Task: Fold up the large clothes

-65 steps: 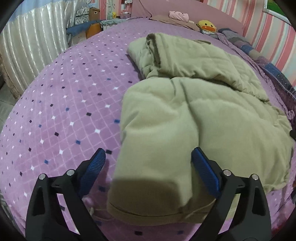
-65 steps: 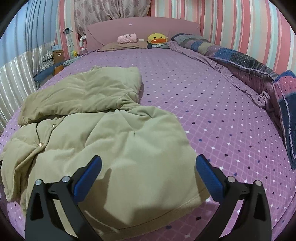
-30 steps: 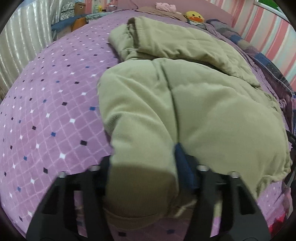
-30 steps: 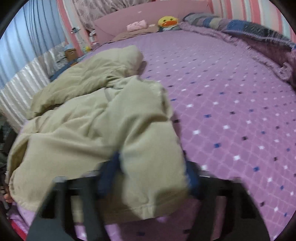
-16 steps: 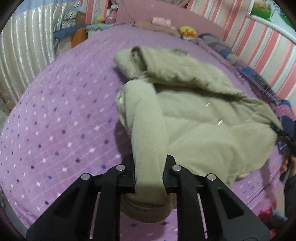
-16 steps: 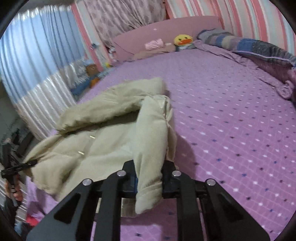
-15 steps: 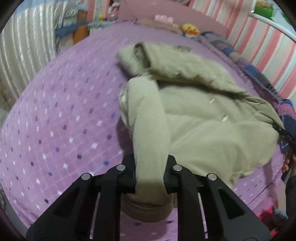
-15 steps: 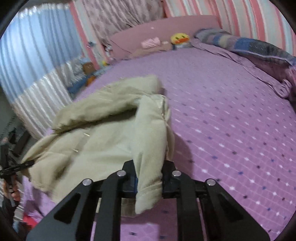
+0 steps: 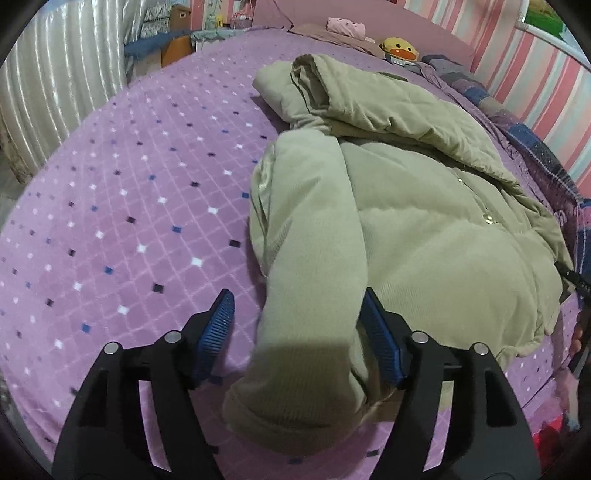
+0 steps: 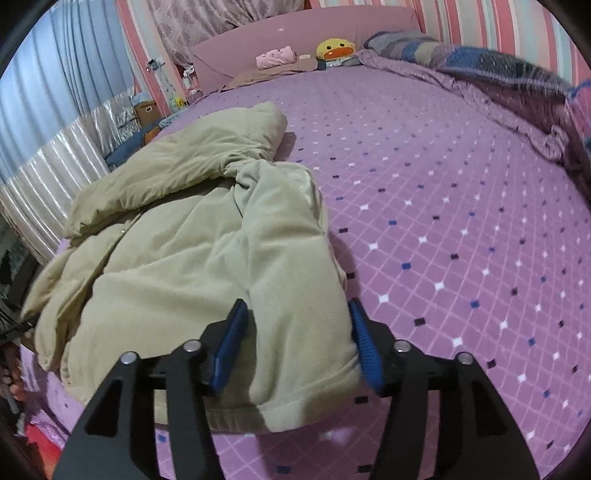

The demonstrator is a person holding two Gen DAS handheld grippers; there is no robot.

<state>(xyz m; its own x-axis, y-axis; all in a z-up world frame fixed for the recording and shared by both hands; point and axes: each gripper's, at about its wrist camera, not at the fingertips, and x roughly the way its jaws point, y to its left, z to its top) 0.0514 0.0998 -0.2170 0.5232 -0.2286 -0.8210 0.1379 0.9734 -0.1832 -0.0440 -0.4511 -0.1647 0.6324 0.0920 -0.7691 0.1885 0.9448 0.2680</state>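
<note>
Olive padded jacket (image 9: 424, 229) lies on bed (image 9: 129, 221) with purple diamond-print cover, its hood toward the pink headboard (image 10: 303, 40). Duck plush (image 10: 334, 50) near headboard, striped wall (image 10: 498, 26) behind. Left gripper (image 9: 299, 332) and right gripper (image 10: 295, 336) both spread wide, each straddling a folded-in sleeve, not clamping

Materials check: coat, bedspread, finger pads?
Coat: looks like fine-ribbed corduroy or brushed cotton over padding, matte khaki; puffy quilted seams, metal-looking snaps. Bedspread: plush fleece or flannel, soft-looking nap, printed diamond grid. Finger pads: blue, ribbed, likely rubber or soft plastic; the black fingers look like hard plastic. Both the left gripper and the right gripper are open.
</note>
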